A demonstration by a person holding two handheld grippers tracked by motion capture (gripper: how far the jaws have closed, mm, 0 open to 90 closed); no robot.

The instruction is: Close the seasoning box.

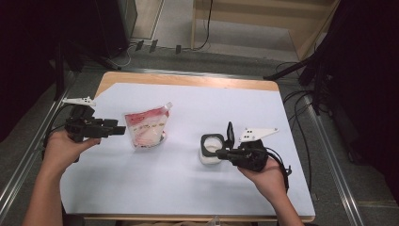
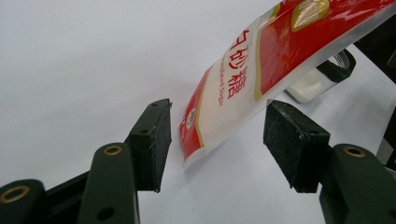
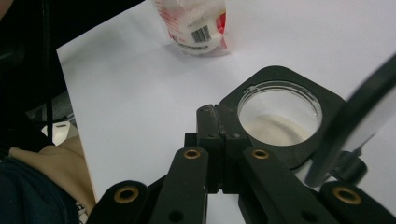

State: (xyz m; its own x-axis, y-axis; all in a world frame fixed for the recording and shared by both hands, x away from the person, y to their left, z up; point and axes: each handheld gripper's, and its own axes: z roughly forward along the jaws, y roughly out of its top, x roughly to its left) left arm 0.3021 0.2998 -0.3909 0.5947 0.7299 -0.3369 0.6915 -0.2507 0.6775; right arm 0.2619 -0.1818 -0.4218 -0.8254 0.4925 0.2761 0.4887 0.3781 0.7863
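High view, nearest first: the right gripper (image 1: 225, 153) sits just on the near-right side of the jar (image 1: 211, 149), a small clear jar with a black square collar, partly filled with white granules, its flip lid (image 1: 229, 132) standing open on the side away from the person. In the right gripper view the jaws are pressed together, pad against pad, right at the collar's edge; I cannot tell whether they pinch a part of the collar or merely press beside it. Either way the hold looks meant to steady the jar so it stays put with its mouth open for filling.

To the left of the jar, well apart from it on the white counter (image 1: 188, 197), stands the red-and-white sugar pouch (image 1: 147, 128), leaning a little, its cut corner pointing up and toward the jar. The pouch's placement suggests it is the source to be poured from.

Farther left of the jar, the left gripper (image 1: 120, 129) points at the pouch. In the left gripper view its jaws stand wide apart, with the pouch's lower corner (image 2: 196, 149) between them, touching neither pad, so the pouch is not yet gripped.
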